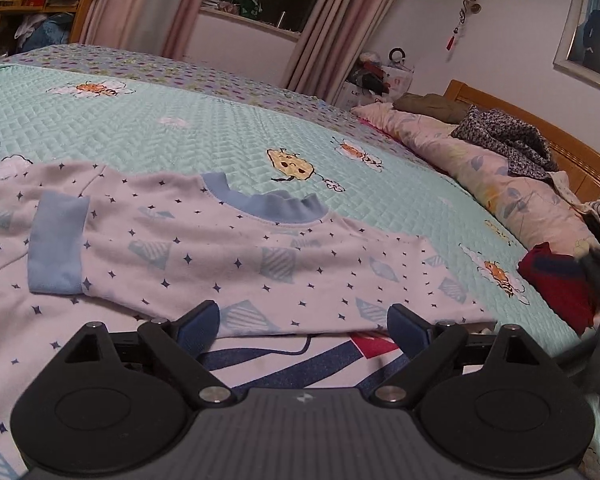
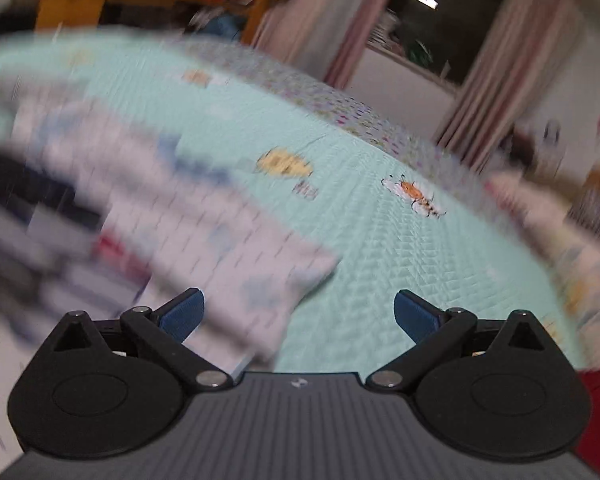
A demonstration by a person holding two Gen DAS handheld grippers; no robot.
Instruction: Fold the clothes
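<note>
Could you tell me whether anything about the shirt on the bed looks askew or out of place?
The star-print shirt lies half-folded, one blue cuff flipped across its chest, its hem overlapping a striped garment.

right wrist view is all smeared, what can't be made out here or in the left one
- Right wrist view: motion blur smears the pale star-print pyjama top; its print and folds are unreadable.
- Right wrist view: a dark blurred mass at the left edge cannot be identified.
- Left wrist view: the striped white, navy and red garment is mostly hidden under the pyjama top and behind the left hand-held gripper.
- Left wrist view: the red cloth is partly hidden by a blurred dark shape at the right edge.
</note>
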